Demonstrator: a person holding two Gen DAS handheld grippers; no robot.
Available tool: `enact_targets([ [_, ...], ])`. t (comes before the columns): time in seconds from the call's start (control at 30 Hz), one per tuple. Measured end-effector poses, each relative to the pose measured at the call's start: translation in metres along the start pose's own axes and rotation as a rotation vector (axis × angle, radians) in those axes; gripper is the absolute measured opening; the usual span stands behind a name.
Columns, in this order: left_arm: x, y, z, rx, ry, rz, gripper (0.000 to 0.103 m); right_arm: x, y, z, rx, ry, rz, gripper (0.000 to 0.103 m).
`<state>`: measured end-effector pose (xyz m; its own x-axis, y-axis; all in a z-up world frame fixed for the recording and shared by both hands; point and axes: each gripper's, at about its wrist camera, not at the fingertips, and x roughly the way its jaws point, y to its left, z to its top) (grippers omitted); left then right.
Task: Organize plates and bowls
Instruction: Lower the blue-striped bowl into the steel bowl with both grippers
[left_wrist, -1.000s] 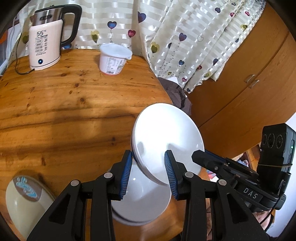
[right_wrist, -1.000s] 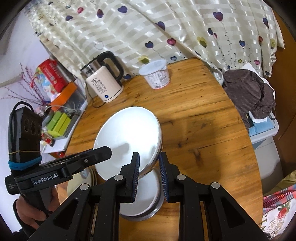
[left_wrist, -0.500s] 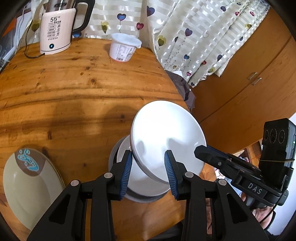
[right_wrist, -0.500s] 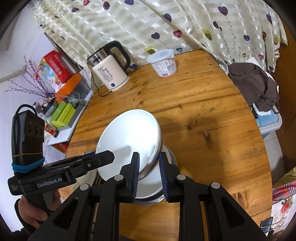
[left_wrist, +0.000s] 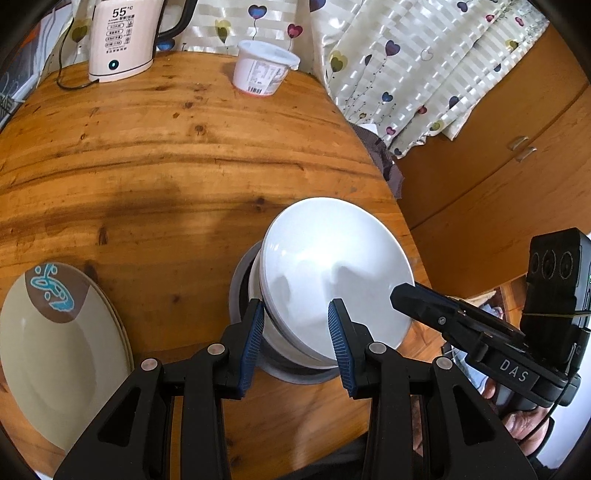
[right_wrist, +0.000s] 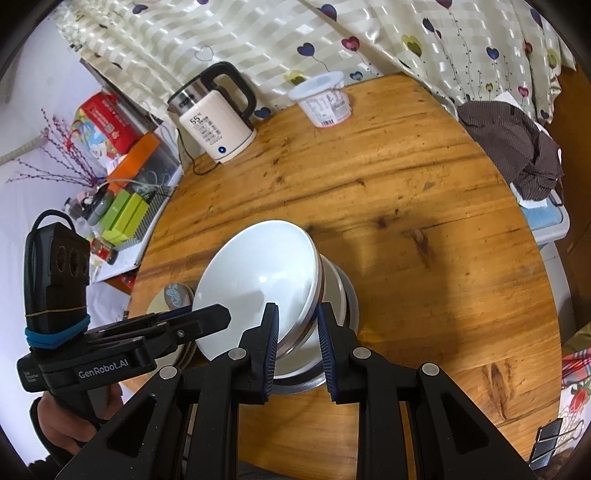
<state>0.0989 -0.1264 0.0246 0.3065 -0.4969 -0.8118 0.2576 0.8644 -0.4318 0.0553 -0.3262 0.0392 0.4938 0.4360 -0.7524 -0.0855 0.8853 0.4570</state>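
Note:
A stack of white bowls (left_wrist: 332, 277) hangs tilted, its lower side down in a grey metal bowl (left_wrist: 238, 295) that stands on the round wooden table (left_wrist: 147, 166). My left gripper (left_wrist: 295, 339) is shut on the near rim of the white stack. From the other side my right gripper (right_wrist: 297, 332) is shut on the rim of the same white stack (right_wrist: 255, 280), and the metal bowl (right_wrist: 345, 299) shows behind it. Each wrist view also catches the other gripper beside the stack. How many bowls are in the stack is unclear.
A beige plate with a blue motif (left_wrist: 55, 343) lies at the table's near left edge. A kettle (left_wrist: 118, 37) and a white tub (left_wrist: 264, 70) stand at the far edge by the curtain. Brown cloth (right_wrist: 513, 144) lies off the right side, beside a wooden cabinet (left_wrist: 498, 166).
Both grippers have sunk with the white stack, bringing it down into the metal bowl. Neither grip has altered.

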Motion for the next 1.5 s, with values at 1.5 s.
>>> enact_targets([
  [1.5, -0.004, -0.001, -0.006, 0.032, -0.051, -0.008, 0.039, 0.014, -0.01, -0.003, 0.014, 0.042, -0.013, 0.019],
])
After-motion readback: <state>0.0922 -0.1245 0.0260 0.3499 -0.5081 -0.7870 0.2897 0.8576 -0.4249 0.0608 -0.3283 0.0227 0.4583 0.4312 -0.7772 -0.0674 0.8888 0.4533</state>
